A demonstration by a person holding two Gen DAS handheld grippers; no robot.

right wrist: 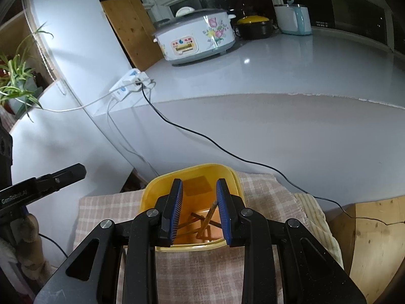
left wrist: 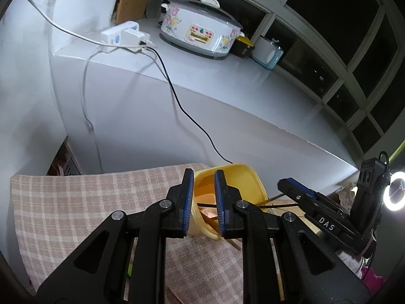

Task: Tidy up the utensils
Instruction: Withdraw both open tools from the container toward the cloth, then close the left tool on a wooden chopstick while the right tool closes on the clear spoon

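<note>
Two claws hovering spread over yellow tub (right wrist: 192,202): right claw (right wrist: 198,207) nearer, chopsticks (right wrist: 208,219) leaning crosswise directly beneath; left claw (left wrist: 204,202) alongside.

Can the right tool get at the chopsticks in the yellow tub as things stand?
Probably yes. The right tool is open, poised over the yellow tub, which has no lid, and the chopsticks lie between its fingers with nothing above them.

Right claw (right wrist: 198,207) parted over yellow tub (right wrist: 152,190); chopsticks (right wrist: 208,217) inside, apparently ungripped
</note>
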